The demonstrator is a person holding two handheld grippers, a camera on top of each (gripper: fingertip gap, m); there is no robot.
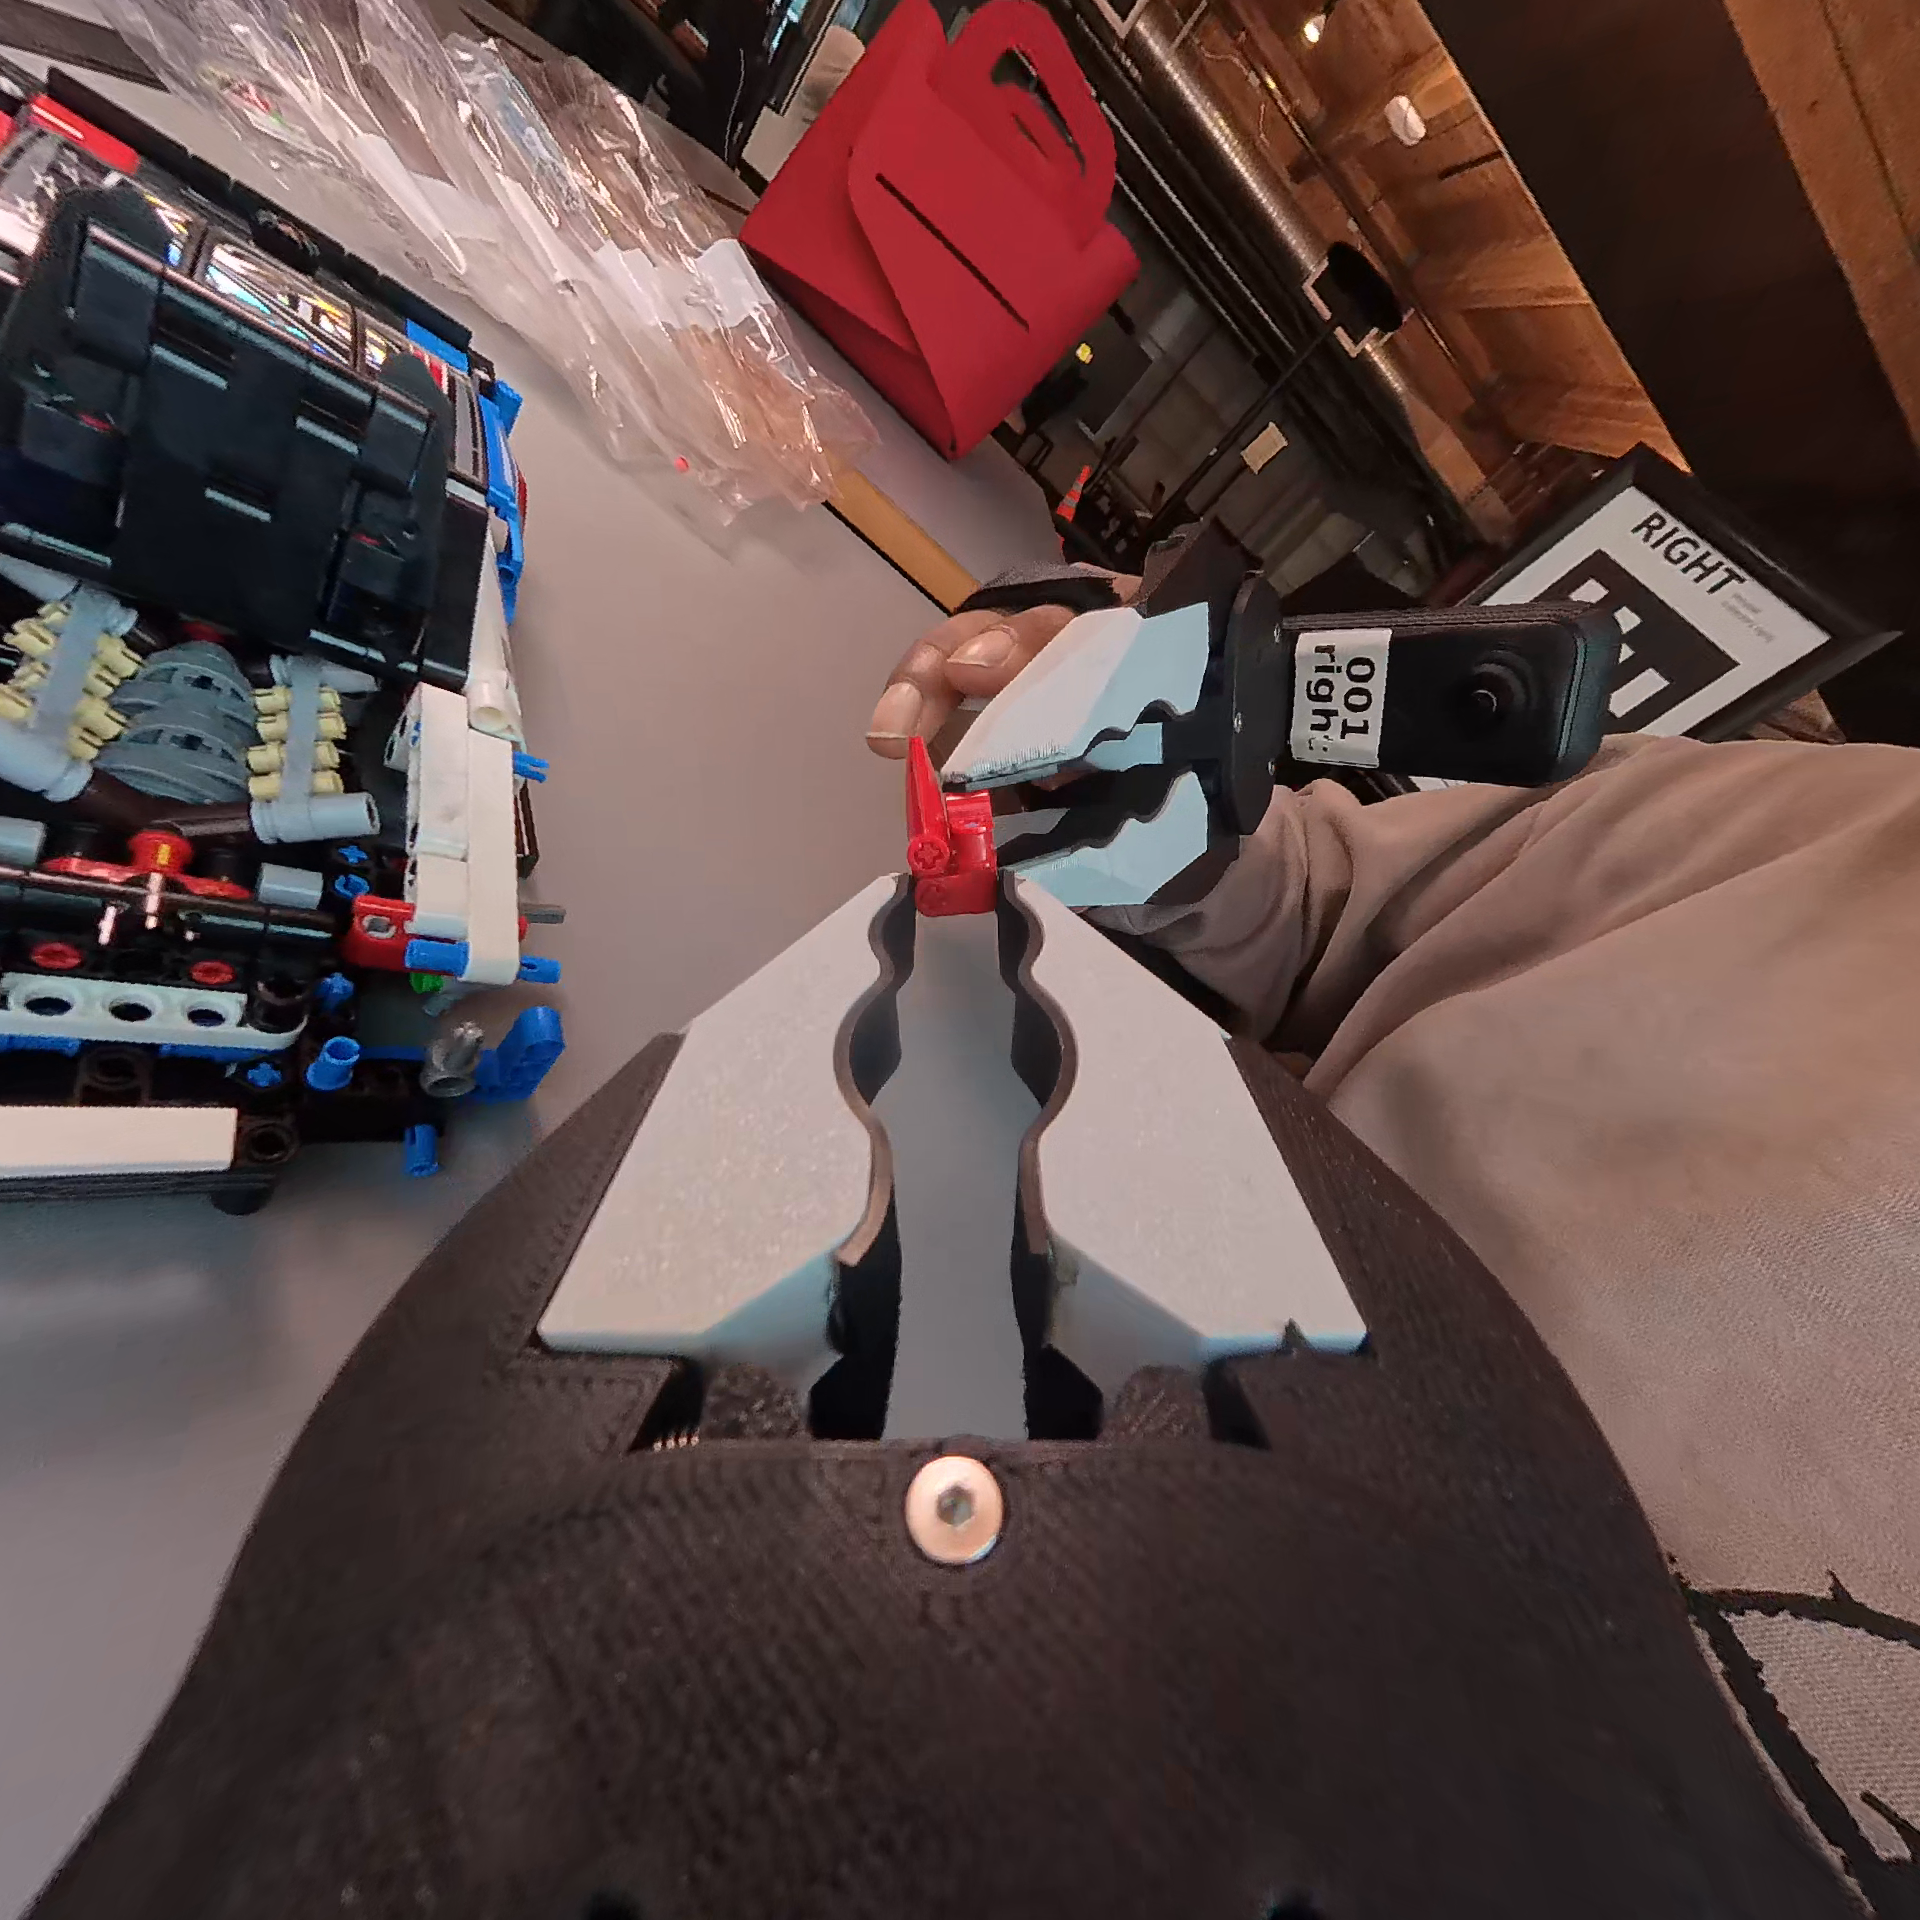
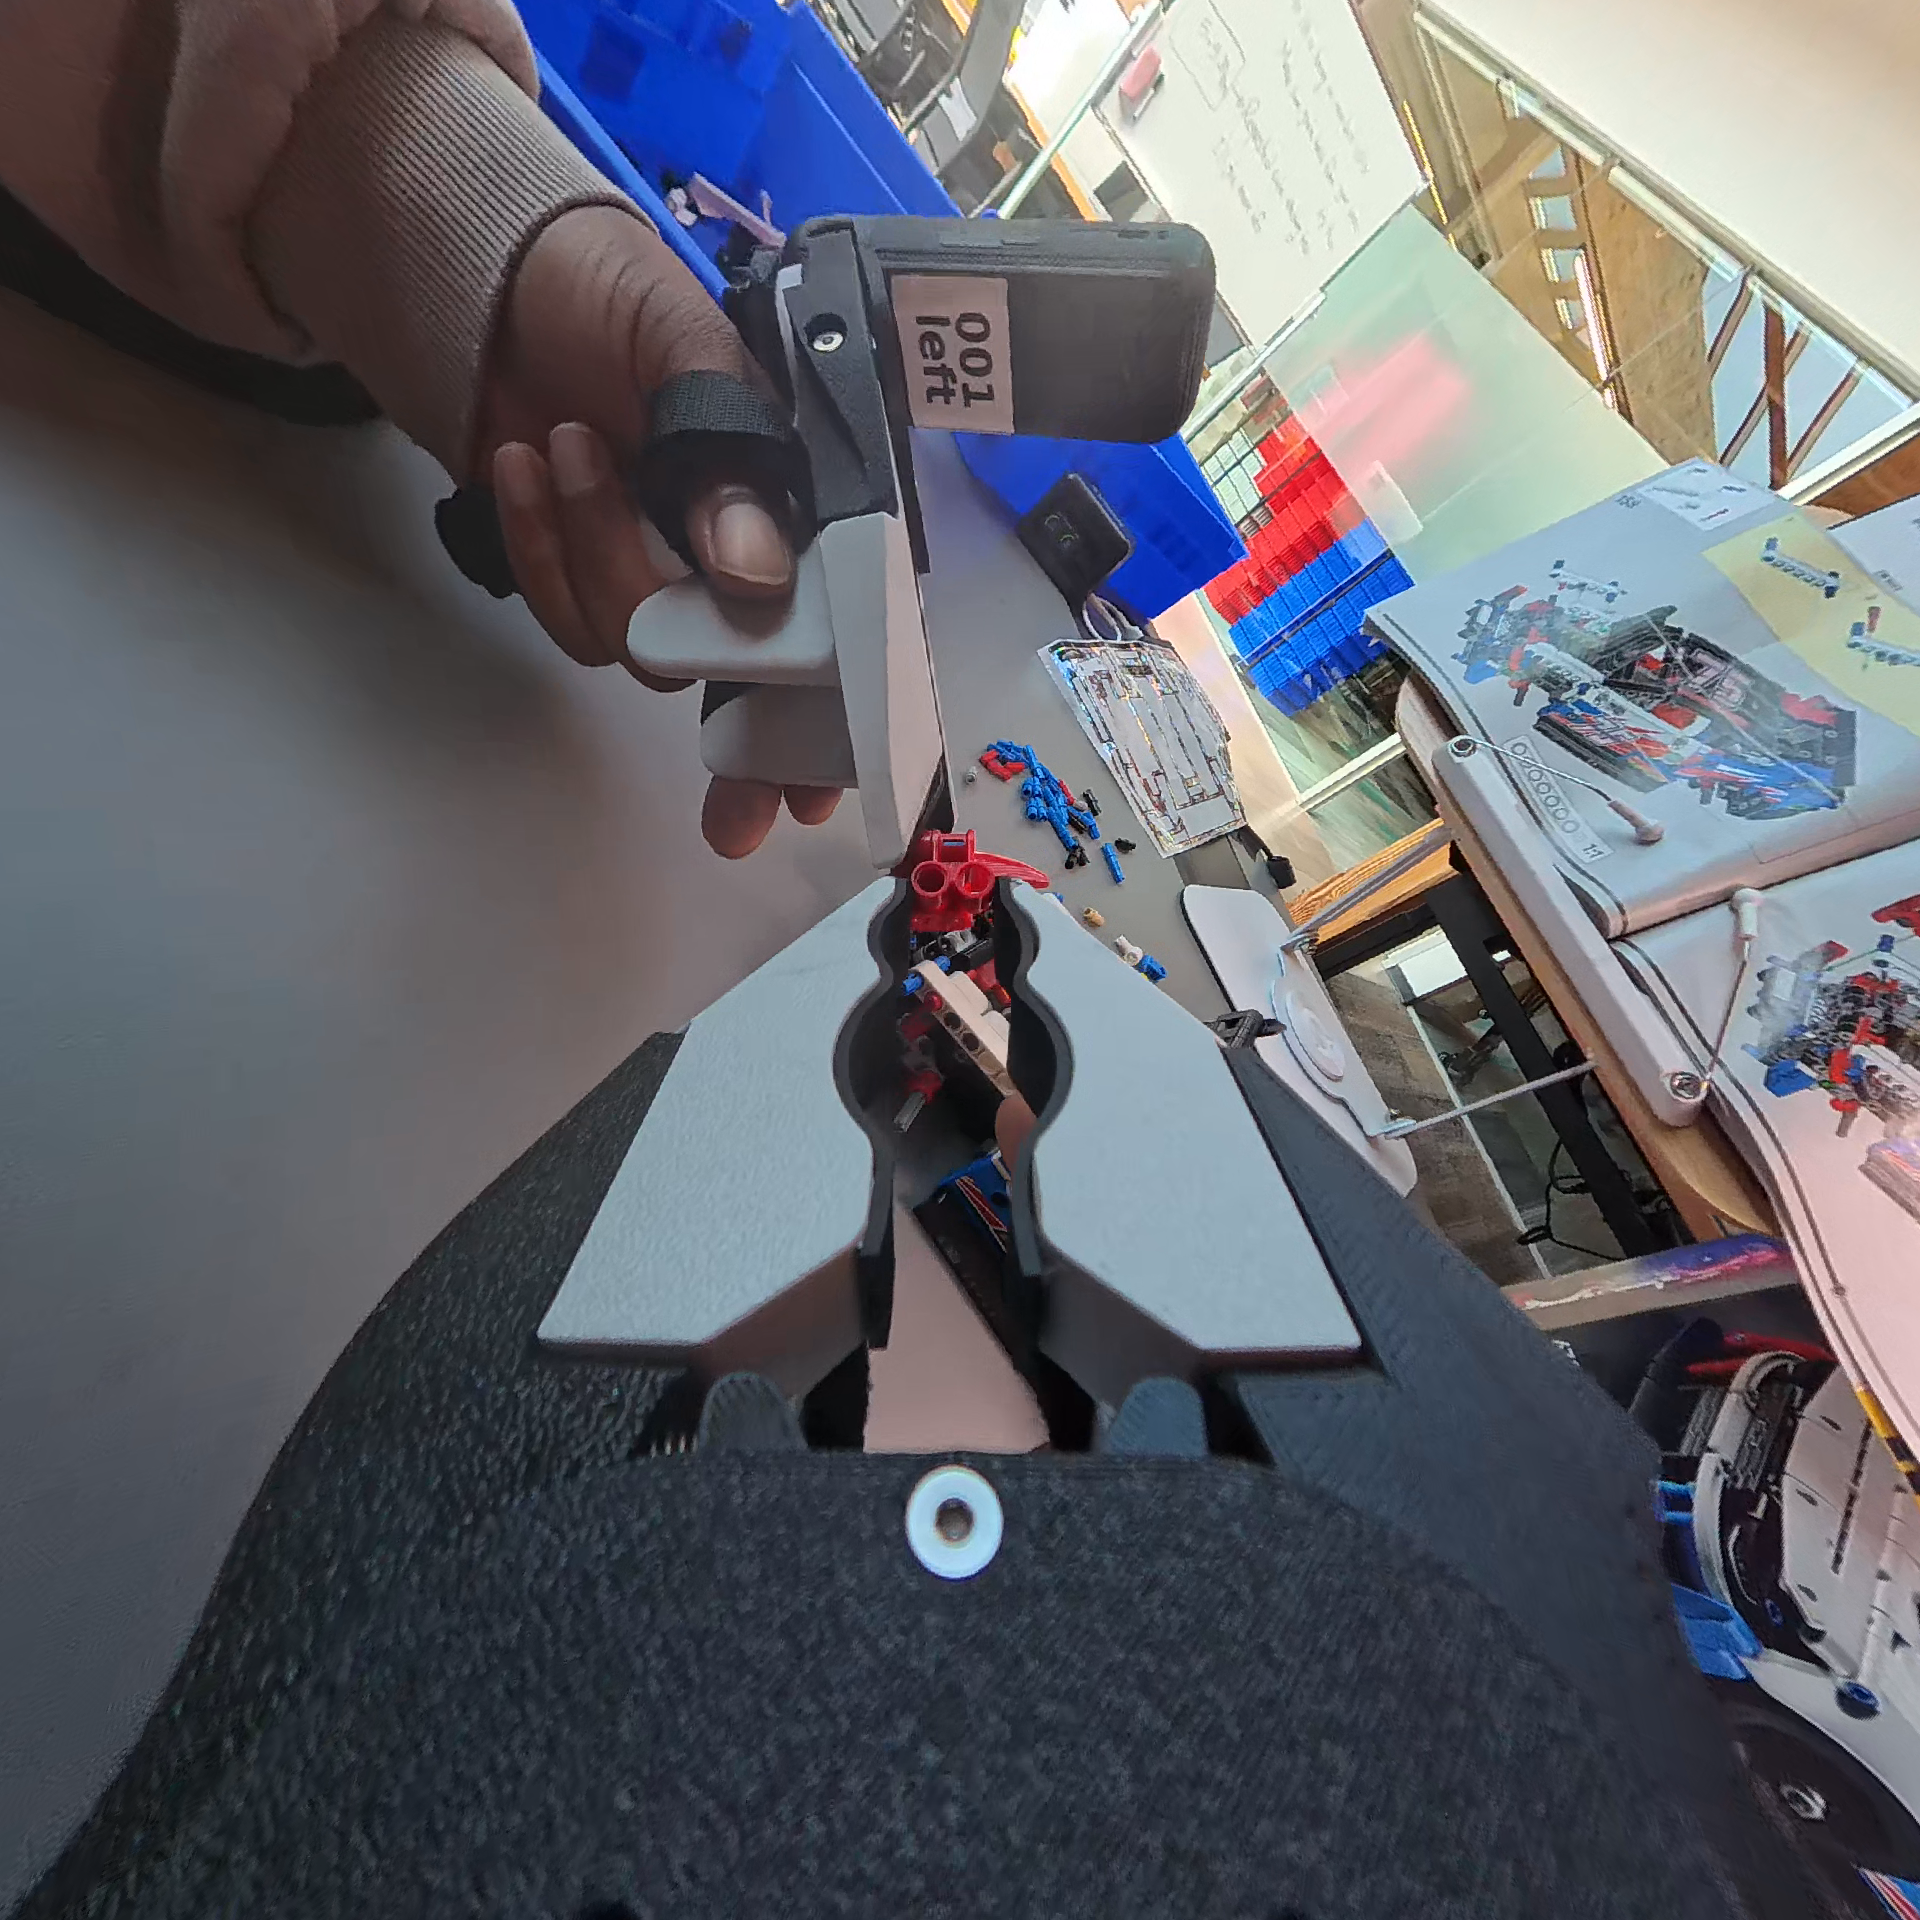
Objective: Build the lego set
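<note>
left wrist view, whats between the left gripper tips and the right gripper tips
A small red lego piece sits between them: the left gripper pinches its lower end, the right gripper closes on its side. The right wrist view shows this too.

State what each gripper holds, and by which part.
Both grip one small red lego piece. The left gripper pinches its lower end; the right gripper clamps its blocky end with two holes, leaving the curved fin free.

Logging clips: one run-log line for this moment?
left hand-held gripper: shut on red piece | right hand-held gripper: gripping same piece | model car: on table
</note>
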